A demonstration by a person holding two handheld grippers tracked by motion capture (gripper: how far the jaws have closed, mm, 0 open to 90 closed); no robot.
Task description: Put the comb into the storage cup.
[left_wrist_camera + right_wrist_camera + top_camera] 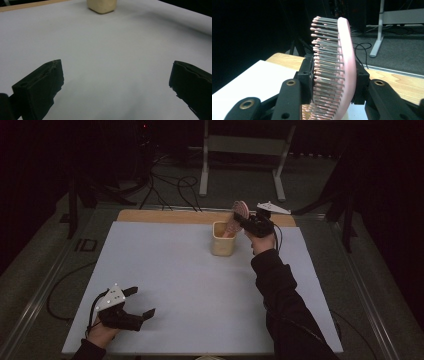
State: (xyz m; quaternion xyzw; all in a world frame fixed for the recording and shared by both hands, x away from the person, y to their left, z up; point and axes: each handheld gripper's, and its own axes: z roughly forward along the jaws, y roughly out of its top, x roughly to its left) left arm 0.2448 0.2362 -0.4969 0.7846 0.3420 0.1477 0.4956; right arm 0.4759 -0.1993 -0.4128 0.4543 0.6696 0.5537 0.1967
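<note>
White mat (190, 285): tongs (334, 82) gripping hairbrush (342, 62)

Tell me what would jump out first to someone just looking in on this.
The pink hairbrush clamped in the right gripper, its handle end down in the cream cup near the table's far edge. Next, the left gripper resting at the near left corner of the white table top, jaws wide apart and holding nothing.

glossy pink plastic hairbrush (345, 65); matt cream cup (223, 239)
</note>
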